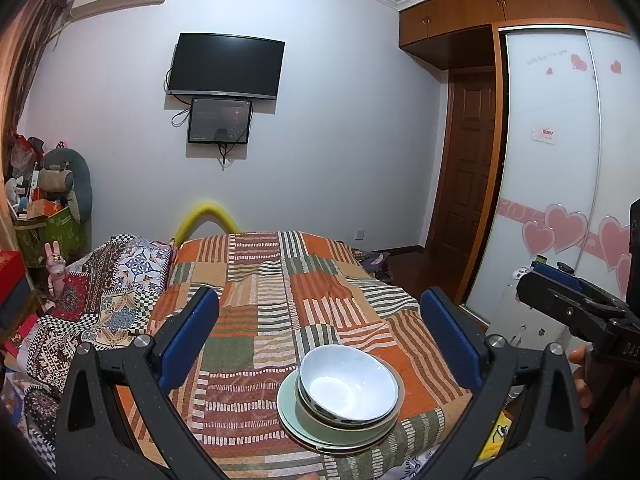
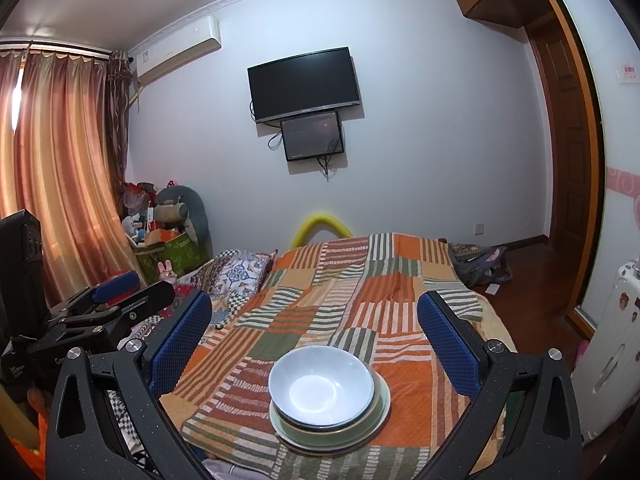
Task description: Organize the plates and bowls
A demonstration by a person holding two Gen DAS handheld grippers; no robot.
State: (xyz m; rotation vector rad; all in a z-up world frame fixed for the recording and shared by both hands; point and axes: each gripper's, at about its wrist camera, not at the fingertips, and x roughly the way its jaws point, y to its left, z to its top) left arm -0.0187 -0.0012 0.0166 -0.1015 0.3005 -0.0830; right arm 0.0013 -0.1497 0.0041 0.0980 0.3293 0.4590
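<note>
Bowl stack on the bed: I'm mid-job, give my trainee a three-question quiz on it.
1. True or false: the white bowl sits on top of the stack.
2. What lies directly on the patchwork blanket under the stack: A) a cup, B) a pale green plate, C) a tray?
3. Fill in: the left gripper and right gripper are both ____.

Key: 1 true; 2 B; 3 open, neither touching the stack.
</note>
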